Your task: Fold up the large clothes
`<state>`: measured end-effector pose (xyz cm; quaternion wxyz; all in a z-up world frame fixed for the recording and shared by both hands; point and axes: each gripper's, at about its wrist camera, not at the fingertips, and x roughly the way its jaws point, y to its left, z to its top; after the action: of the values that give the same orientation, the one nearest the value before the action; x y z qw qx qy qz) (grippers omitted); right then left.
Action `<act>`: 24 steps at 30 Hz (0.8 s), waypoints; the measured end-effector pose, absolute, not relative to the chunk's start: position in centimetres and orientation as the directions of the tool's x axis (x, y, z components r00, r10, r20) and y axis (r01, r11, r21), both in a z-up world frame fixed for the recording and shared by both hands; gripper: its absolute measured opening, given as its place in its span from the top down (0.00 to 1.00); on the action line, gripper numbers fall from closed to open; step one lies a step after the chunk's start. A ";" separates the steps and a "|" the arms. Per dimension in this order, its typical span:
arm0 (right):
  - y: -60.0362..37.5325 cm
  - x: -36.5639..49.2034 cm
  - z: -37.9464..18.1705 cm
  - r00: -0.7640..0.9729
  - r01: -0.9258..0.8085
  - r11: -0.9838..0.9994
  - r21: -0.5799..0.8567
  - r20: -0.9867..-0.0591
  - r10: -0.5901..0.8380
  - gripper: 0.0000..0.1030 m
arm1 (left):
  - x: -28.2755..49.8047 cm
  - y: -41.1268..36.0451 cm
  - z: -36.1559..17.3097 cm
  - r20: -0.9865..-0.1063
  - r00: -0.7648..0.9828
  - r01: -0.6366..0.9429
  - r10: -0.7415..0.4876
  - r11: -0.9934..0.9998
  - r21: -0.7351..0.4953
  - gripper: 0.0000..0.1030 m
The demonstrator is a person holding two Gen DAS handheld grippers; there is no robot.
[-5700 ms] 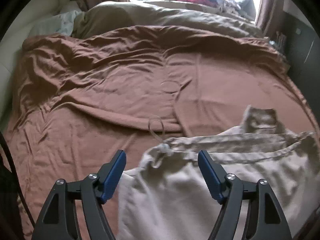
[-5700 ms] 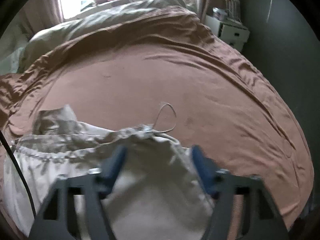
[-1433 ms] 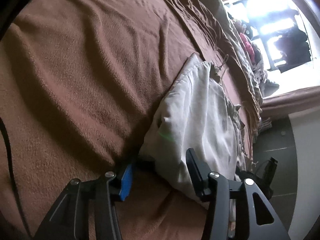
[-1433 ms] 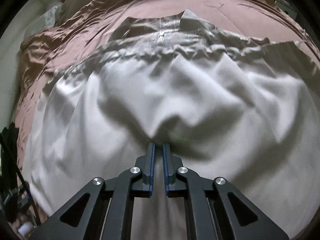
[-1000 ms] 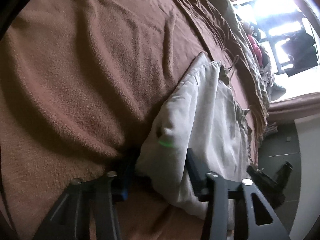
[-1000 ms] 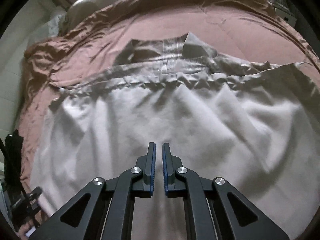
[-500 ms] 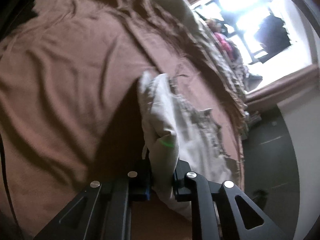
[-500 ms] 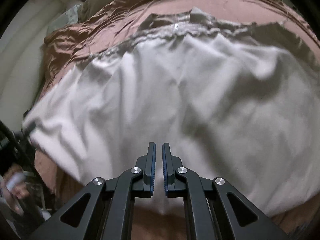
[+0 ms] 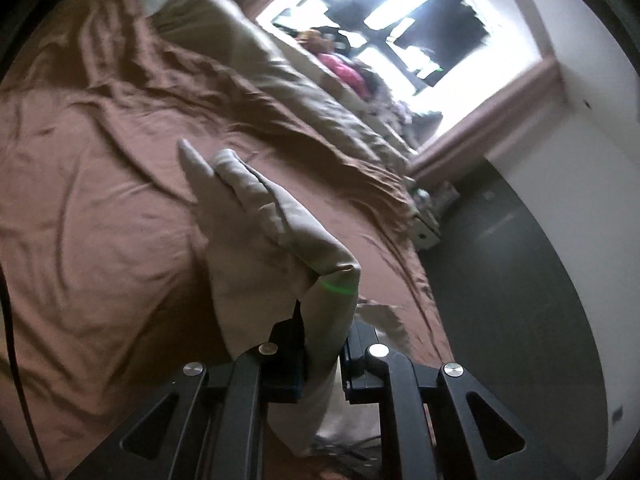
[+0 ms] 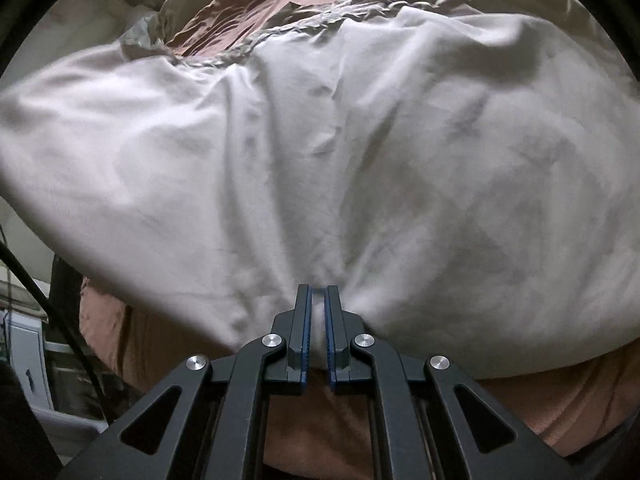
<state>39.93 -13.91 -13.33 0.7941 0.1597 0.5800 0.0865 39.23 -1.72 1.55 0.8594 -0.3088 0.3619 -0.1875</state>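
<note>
— Is there any writing to read?

— No, I can read none. A brown blanket (image 9: 100, 208) covers the bed, a beige duvet (image 9: 280, 76) lies far behind it, and a bright window (image 9: 400, 12) is beyond.

— And the garment?

— The pale garment (image 10: 320, 152) is lifted over the blanket and fills the right view. The left gripper (image 9: 323, 350) is clenched on a thick fold of it; the right gripper (image 10: 317, 320) pinches its near edge, fingers almost together.
</note>
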 end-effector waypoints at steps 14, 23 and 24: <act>-21.6 34.7 -9.3 0.472 0.083 0.833 0.546 -0.758 0.450 0.97 | 40.9 -15.7 6.6 -0.515 0.589 0.308 -0.623 0.762 -0.569 0.88; -29.8 27.3 -6.7 0.598 0.141 0.795 0.590 -0.690 0.406 0.96 | 42.5 -25.5 5.0 -0.554 0.482 0.403 -0.679 0.733 -0.548 0.88; -30.6 26.6 -6.7 0.607 0.156 0.792 0.591 -0.689 0.395 0.96 | 42.5 -26.9 4.5 -0.559 0.464 0.413 -0.687 0.726 -0.550 0.88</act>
<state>26.56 -30.57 -6.71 0.8394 0.3147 0.4374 0.0711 42.54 -26.90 4.49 0.8384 -0.1711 0.4003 -0.3279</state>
